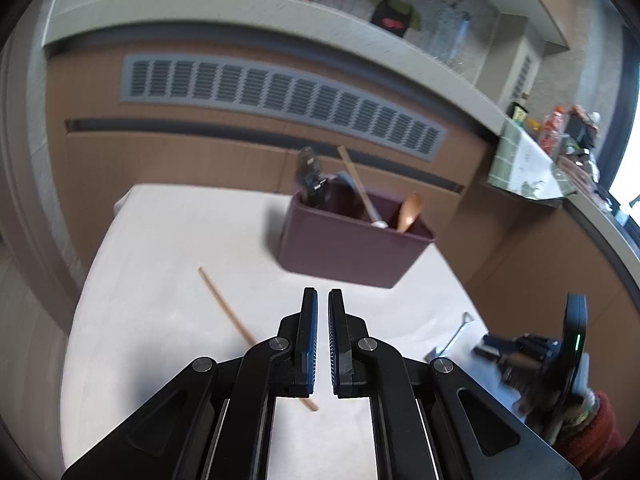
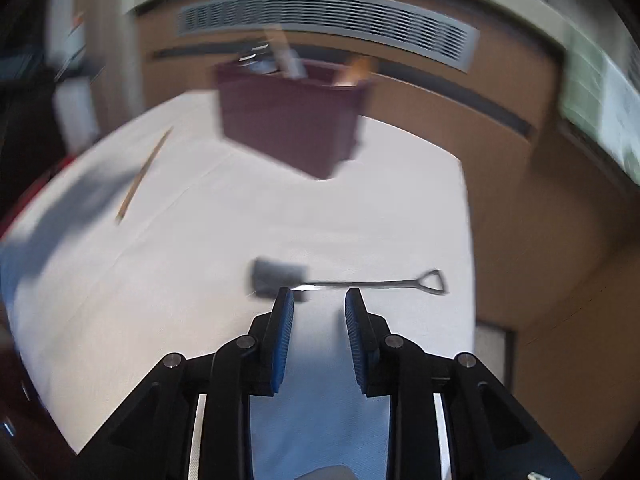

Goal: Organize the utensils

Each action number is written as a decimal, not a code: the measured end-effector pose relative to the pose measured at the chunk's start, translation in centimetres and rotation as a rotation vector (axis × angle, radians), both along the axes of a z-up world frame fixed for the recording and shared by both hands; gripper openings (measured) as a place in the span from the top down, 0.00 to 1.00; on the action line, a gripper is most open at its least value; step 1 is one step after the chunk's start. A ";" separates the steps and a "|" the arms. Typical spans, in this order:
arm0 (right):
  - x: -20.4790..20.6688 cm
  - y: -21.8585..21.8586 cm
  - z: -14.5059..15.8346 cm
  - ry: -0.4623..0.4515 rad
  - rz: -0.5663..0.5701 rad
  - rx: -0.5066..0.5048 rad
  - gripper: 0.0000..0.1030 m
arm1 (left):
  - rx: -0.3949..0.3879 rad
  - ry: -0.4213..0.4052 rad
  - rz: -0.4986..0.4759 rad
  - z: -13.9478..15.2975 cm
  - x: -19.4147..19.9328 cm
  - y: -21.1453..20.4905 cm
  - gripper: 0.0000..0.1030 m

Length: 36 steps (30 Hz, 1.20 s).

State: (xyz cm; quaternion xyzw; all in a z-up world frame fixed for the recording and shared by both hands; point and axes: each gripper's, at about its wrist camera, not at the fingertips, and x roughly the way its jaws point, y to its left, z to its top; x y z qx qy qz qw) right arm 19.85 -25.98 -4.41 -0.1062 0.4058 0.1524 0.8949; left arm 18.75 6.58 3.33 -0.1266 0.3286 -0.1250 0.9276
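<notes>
Metal shovel-spoon (image 2: 344, 283) lies flat on the tabletop (image 2: 200, 280), at 12 o'clock right off the right gripper (image 2: 319, 293), blade at 9, loop handle at 3. Looks light, stiff and slick, so I'd pinch the thin shaft near the blade; lying so flat, it could skid. Right jaws are partly spread, nothing between them yet, tips just short of the shaft. Left gripper (image 1: 323, 295) has its jaws pressed together, empty. Chopstick (image 1: 224, 304) lies at its 10 o'clock, bin (image 1: 352, 248) at 12.
</notes>
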 end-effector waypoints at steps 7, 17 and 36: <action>4.8 -5.9 -2.7 0.217 -0.364 0.240 0.71 | -0.087 0.190 0.112 -5.2 2.3 2.8 0.92; 9.8 -1.5 -3.0 0.131 -0.442 0.114 0.54 | -0.117 0.323 0.244 -9.1 5.4 4.9 0.70; 8.6 -0.7 -2.9 0.137 -0.248 0.076 0.58 | 0.363 0.257 -0.147 -10.8 7.0 -6.3 0.65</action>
